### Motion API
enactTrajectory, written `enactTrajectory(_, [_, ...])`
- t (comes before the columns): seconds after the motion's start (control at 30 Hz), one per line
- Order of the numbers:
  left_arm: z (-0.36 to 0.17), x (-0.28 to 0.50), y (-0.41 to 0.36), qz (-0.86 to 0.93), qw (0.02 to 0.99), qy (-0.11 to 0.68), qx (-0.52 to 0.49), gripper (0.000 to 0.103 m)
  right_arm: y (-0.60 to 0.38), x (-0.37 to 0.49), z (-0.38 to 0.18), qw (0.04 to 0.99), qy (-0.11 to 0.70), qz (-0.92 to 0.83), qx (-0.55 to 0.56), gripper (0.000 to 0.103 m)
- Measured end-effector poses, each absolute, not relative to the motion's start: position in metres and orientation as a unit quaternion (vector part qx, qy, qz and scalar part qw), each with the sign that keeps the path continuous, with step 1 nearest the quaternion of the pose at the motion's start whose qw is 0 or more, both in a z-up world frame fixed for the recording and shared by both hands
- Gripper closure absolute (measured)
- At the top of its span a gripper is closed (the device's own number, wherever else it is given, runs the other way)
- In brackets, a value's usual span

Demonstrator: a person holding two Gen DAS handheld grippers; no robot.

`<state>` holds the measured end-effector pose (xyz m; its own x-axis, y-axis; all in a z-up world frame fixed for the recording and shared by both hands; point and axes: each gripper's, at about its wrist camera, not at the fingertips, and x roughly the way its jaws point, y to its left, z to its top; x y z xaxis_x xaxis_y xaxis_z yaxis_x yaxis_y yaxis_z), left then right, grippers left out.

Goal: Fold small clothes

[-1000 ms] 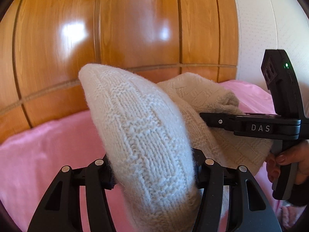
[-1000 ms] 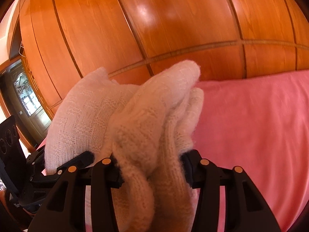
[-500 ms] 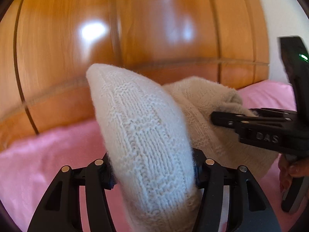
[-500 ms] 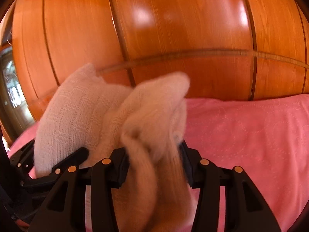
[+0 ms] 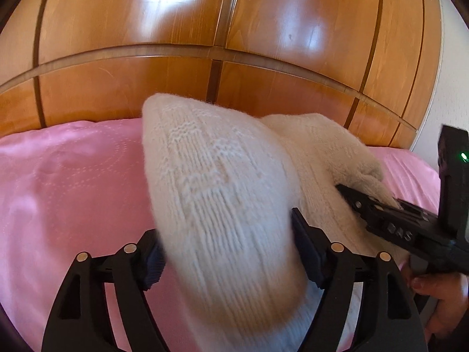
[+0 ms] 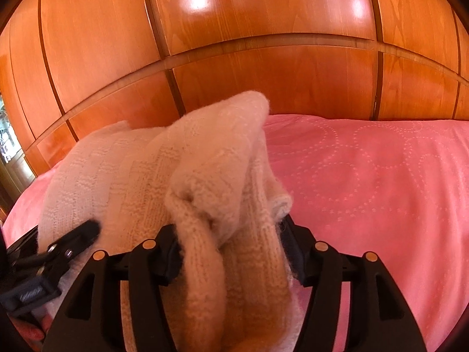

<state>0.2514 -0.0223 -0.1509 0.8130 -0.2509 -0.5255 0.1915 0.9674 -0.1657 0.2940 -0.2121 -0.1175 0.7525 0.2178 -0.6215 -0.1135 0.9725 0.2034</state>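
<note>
A cream knitted garment (image 5: 217,182) is bunched up over the pink bedspread (image 5: 73,190). In the left wrist view a thick fold of it fills my left gripper (image 5: 225,246). The jaws are opening, and both pads still touch the knit. In the right wrist view another bunched part of the garment (image 6: 222,176) sits between the pads of my right gripper (image 6: 230,240). Those jaws are opening too, with the wool still against them. Each gripper shows in the other's view: the right gripper (image 5: 404,228) low right, the left gripper (image 6: 67,246) low left.
Glossy wooden panels (image 5: 176,58) stand upright behind the bed, also seen as wooden panels (image 6: 263,44). The pink bedspread (image 6: 366,182) stretches away to the right. A hand (image 5: 439,293) holds the right gripper's handle. A white wall (image 5: 457,88) is at the far right.
Both grippers have come down toward the bed with the garment, so more pink bedspread shows. Both pairs of jaws stand a little wider. The left view has rolled.
</note>
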Motion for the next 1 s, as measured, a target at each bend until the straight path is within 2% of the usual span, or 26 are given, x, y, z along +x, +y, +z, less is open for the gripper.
enactTrajectory(0.23, [-0.153,0.217,-0.025,-0.107,0.952,0.283,-0.050,0.028,-0.207,0.291,-0.116,0.936,0.336,0.082,0.067,0.041])
enactTrajectory(0.37, [-0.158,0.220,-0.023,-0.112,0.945,0.301,-0.060,0.028,-0.211,0.282,-0.115,0.931,0.339,0.094,0.097,0.038])
enactTrajectory(0.47, [-0.163,0.225,-0.019,-0.118,0.939,0.314,-0.077,0.034,-0.220,0.265,-0.116,0.919,0.355,0.113,0.129,0.036])
enactTrajectory(0.5, [-0.164,0.228,-0.018,-0.121,0.936,0.320,-0.082,0.037,-0.221,0.261,-0.119,0.914,0.365,0.115,0.135,0.038])
enactTrajectory(0.57, [-0.165,0.231,-0.016,-0.128,0.932,0.327,-0.090,0.043,-0.225,0.258,-0.123,0.902,0.379,0.128,0.162,0.049])
enactTrajectory(0.6, [-0.163,0.231,-0.015,-0.130,0.931,0.328,-0.090,0.050,-0.226,0.257,-0.123,0.896,0.384,0.135,0.176,0.058])
enactTrajectory(0.63, [-0.159,0.231,-0.014,-0.133,0.931,0.329,-0.085,0.054,-0.227,0.256,-0.122,0.889,0.386,0.148,0.196,0.072])
enactTrajectory(0.67, [-0.154,0.229,-0.010,-0.136,0.933,0.325,-0.078,0.058,-0.225,0.251,-0.116,0.880,0.382,0.177,0.218,0.076])
enactTrajectory(0.77, [-0.154,0.229,0.009,-0.139,0.929,0.330,-0.096,0.058,-0.214,0.237,-0.107,0.883,0.378,0.189,0.204,0.076])
enactTrajectory(0.83, [-0.163,0.228,0.014,-0.147,0.924,0.336,-0.106,0.054,-0.215,0.234,-0.117,0.882,0.392,0.164,0.206,0.074])
enactTrajectory(0.87, [-0.167,0.227,0.014,-0.147,0.924,0.335,-0.107,0.044,-0.217,0.234,-0.127,0.884,0.398,0.140,0.200,0.069])
enactTrajectory(0.9, [-0.167,0.227,0.013,-0.140,0.925,0.337,-0.105,0.026,-0.221,0.233,-0.133,0.885,0.396,0.131,0.206,0.061])
enactTrajectory(0.93, [-0.167,0.228,0.013,-0.113,0.928,0.341,-0.100,0.016,-0.225,0.233,-0.134,0.883,0.394,0.134,0.220,0.061])
enactTrajectory(0.97, [-0.167,0.227,0.014,-0.100,0.929,0.341,-0.099,0.010,-0.226,0.231,-0.132,0.884,0.392,0.130,0.219,0.060])
enactTrajectory(1.0, [-0.165,0.224,0.015,-0.100,0.931,0.335,-0.103,0.010,-0.224,0.229,-0.128,0.888,0.392,0.120,0.208,0.051])
